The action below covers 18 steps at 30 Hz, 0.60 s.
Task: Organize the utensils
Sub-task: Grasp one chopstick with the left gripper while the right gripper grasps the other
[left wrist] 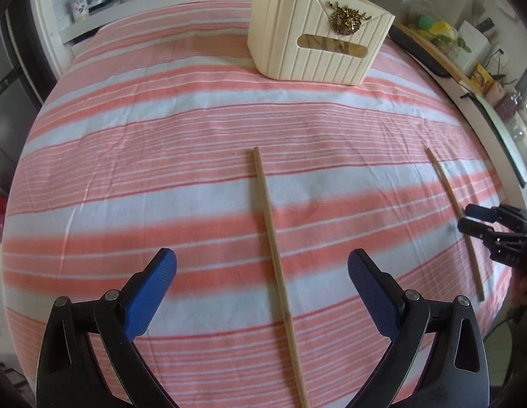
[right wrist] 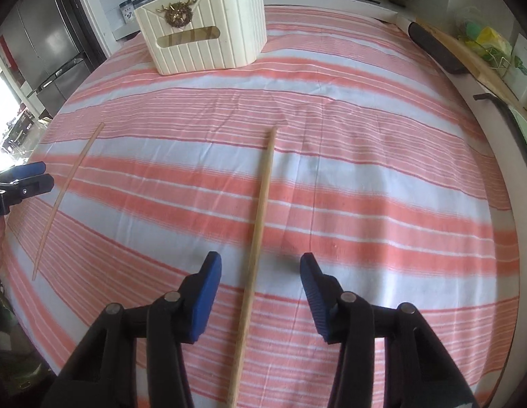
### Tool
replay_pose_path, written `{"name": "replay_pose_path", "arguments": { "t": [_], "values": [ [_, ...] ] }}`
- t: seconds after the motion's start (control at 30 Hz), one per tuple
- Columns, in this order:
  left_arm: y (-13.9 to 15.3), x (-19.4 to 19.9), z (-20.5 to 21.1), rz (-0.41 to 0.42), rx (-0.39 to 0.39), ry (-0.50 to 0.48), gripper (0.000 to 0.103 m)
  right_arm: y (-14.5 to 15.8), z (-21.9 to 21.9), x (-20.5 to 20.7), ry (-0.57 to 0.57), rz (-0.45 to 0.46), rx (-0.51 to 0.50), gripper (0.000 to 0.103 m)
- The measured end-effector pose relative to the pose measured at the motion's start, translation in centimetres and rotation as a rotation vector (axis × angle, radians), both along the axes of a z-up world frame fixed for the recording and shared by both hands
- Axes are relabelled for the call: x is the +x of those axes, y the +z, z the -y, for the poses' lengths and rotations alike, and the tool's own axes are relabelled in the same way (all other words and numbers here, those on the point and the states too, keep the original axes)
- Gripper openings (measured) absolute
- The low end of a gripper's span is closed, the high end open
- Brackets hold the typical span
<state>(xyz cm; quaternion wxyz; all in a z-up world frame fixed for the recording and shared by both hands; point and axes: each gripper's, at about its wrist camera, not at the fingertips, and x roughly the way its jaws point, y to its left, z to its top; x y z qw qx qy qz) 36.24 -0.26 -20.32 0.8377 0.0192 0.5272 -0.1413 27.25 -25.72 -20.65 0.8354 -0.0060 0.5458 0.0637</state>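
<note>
Several wooden sticks already stand in the cream ribbed plastic holder (left wrist: 317, 44) at the table's far edge. Two thin wooden chopsticks (left wrist: 277, 265) (right wrist: 255, 238) lie on the striped cloth (left wrist: 161, 170), neither picked up. Left gripper (left wrist: 261, 282) wide apart, right gripper (right wrist: 260, 282) partly apart, each straddling one.

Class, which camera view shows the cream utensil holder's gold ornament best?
The left wrist view: the gold ornament on the cream utensil holder looks slightly larger and sharper. The right wrist view shows the same ornament smaller, with more glare.
</note>
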Motion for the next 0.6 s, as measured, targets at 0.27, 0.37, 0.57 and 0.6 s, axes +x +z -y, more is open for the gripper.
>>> {"name": "replay_pose_path", "arguments": {
  "t": [0.27, 0.37, 0.57, 0.6],
  "values": [
    [-1.5, 4.2, 2.4, -0.025, 0.136, -0.035, 0.073, -0.2, -0.9, 6.5, 0.048, -0.035, 0.002, 0.044],
    [-1.2, 4.7, 2.9, -0.025, 0.129, -0.049, 0.05, -0.3, -1.0, 8.8, 0.046, -0.045, -0.011, 0.028],
    [-0.7, 5.0, 2.6, -0.005, 0.088, -0.021, 0.005, -0.4, 0.1, 11.6, 0.006, -0.06, 0.043, 0.005],
    [-0.3, 5.0, 2.3, -0.003, 0.064, -0.008, 0.005, -0.2, 0.3, 11.7, -0.004, -0.055, 0.06, 0.005]
  ]
}}
